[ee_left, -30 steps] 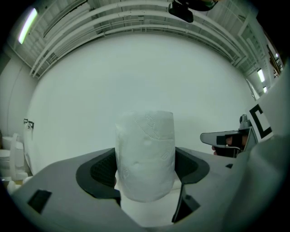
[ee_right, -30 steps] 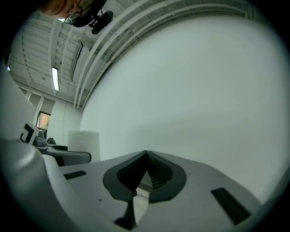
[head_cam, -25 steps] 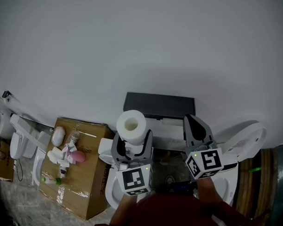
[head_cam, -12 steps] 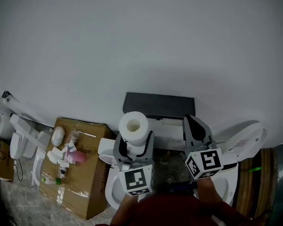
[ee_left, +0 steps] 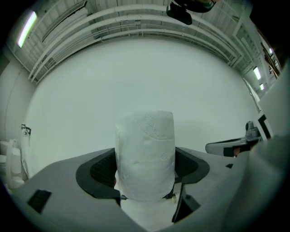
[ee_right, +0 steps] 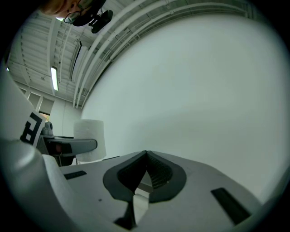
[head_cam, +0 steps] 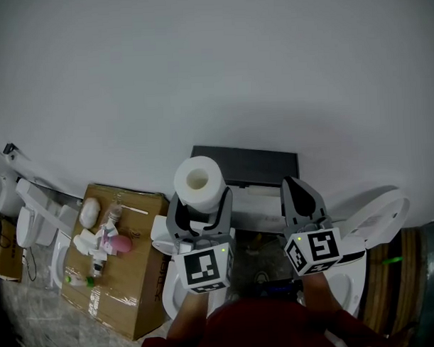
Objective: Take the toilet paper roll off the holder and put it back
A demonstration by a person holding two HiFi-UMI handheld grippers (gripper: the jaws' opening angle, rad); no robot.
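Head view, far left: a brown cardboard box (head_cam: 128,279) stands on the floor, with small bottles and a pink thing (head_cam: 120,241) along the left edge of its top. None of it belongs to the job.
Left gripper: the left gripper (head_cam: 201,207) has its jaws spread wide and closed on the white toilet paper roll (head_cam: 199,183). In the left gripper view both dark pads (ee_left: 102,170) lie against the roll's sides.
Roll: it stands upright, its lower half between the jaws and its upper half above them. The core hole faces up, and the roll is close in front of the plain white wall (head_cam: 213,77).
Holder: I cannot make one out for certain. Something white shows just under the roll in the left gripper view, but whether it is a post or a tail of paper I cannot tell.
Behind: a flat dark grey panel (head_cam: 248,163) runs along the foot of the wall between the two grippers.
Right gripper: the right gripper (head_cam: 297,186) points level, well apart from the roll. Its jaws are pressed together with nothing between them, so it is idle.
Far right: a white toilet with its lid raised (head_cam: 378,213).
Done: the roll looks gripped and, to my eye, lifted or nearly lifted clear.
Left to do: finish the take-off if any remains, then lower the roll back onto the holder and let go.
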